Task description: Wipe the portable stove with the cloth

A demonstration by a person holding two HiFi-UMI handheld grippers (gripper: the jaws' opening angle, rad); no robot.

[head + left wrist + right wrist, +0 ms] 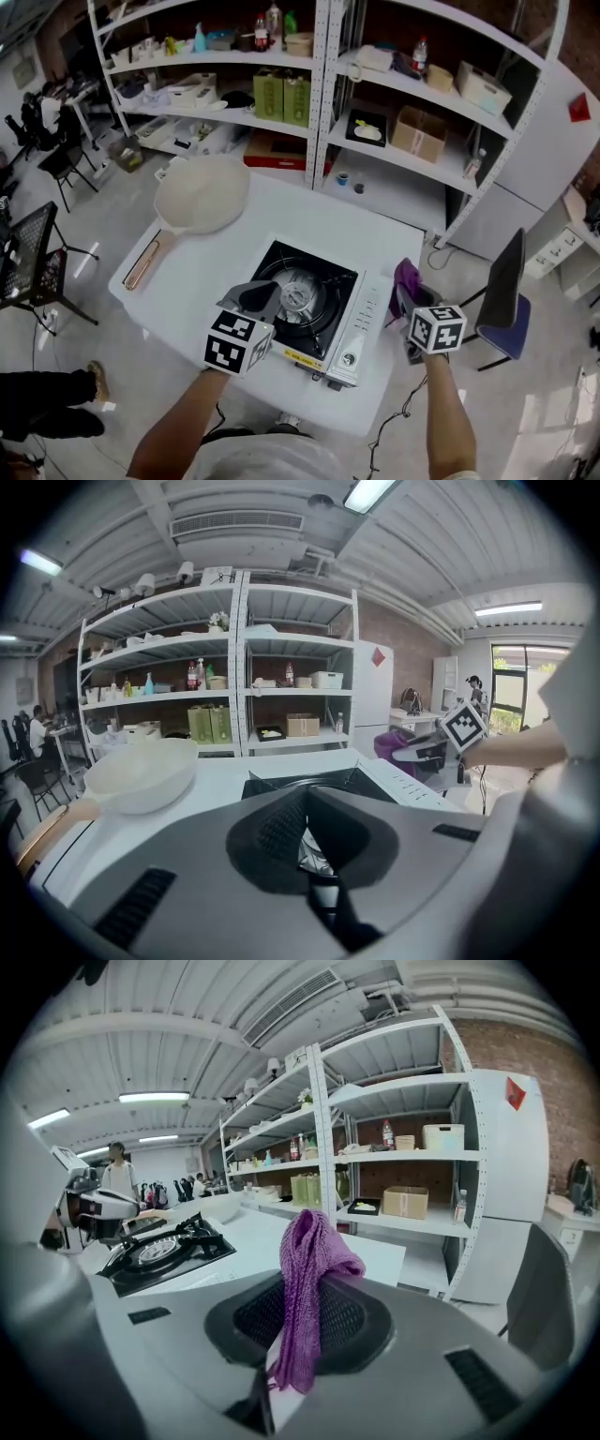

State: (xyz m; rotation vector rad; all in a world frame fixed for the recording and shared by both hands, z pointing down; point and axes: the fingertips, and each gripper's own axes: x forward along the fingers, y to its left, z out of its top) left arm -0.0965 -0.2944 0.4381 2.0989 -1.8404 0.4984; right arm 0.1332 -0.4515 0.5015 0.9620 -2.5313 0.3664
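- Head view: white table (202,267) before shelving (319,94); portable stove (309,300) at its near-right edge.
- Left gripper view: left gripper (317,874), jaws together, empty, above stove.
- Right gripper view: right gripper (281,1372) clamped on purple cloth (305,1260); best pressed flat across the stove.

A white metal shelving unit (319,94) is set against a red brick wall (511,1046), with a tall white refrigerator (548,150) beside it. Ceiling strip lights (370,491) are lit above a pale grey floor (98,220). A dark chair with a blue seat (503,314) is placed near the white rectangular table (202,267).
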